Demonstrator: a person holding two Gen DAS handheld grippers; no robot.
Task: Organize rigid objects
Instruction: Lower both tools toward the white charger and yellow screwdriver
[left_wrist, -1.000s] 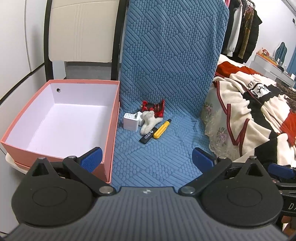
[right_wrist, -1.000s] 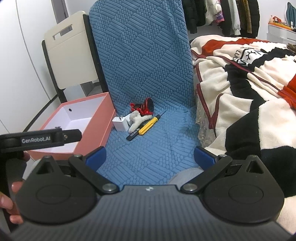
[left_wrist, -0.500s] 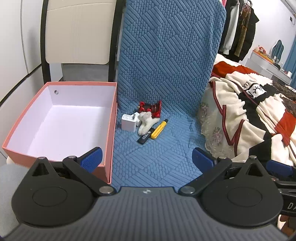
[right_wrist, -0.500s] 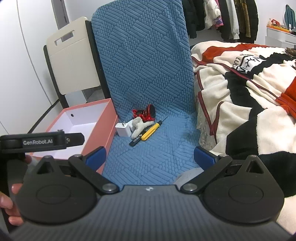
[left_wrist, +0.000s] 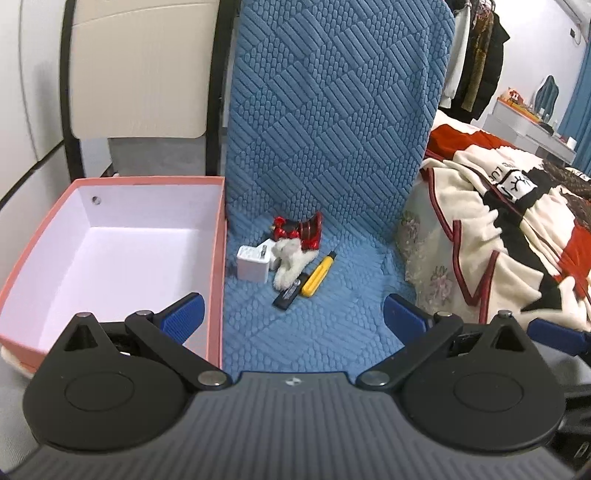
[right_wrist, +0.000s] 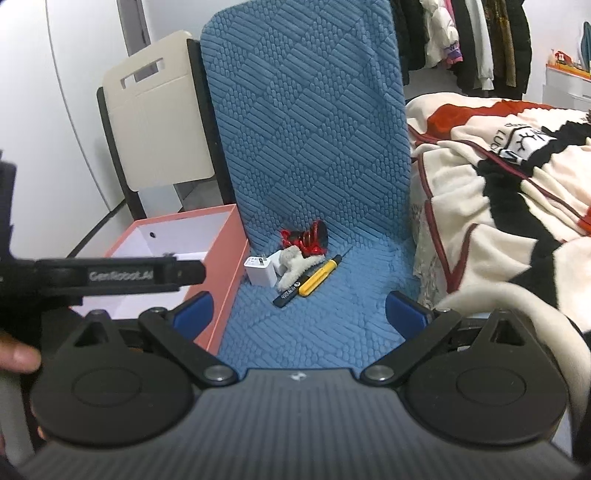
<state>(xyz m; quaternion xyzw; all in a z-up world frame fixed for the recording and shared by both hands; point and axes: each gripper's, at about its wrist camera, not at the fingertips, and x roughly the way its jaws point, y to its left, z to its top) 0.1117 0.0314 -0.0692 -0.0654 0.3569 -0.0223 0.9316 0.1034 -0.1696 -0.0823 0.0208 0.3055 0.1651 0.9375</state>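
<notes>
At frame centre a boxy white charger (left_wrist: 252, 264), fluffy white plush (left_wrist: 291, 260), glossy red ornament (left_wrist: 298, 230), yellow screwdriver (left_wrist: 318, 274) and flat black stick (left_wrist: 286, 297) huddle on the quilted blue cover (left_wrist: 332, 147). Left of them sits the pink cardboard box (left_wrist: 216, 258) (white inside). Both the left gripper (left_wrist: 293, 314) and right gripper (right_wrist: 299, 308) are spread wide, holding nothing.

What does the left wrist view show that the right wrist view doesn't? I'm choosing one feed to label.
Only the left wrist view shows the whole white floor of the pink box, with nothing in it.

Only the right wrist view shows the left gripper's black side bar and a fingertip of the hand holding it, plus the slotted top of the cream chair.

Both show the pile on the blue cover: white charger, plush toy, red ornament, yellow screwdriver, black stick. Both grippers, left gripper and right gripper, are open.
</notes>
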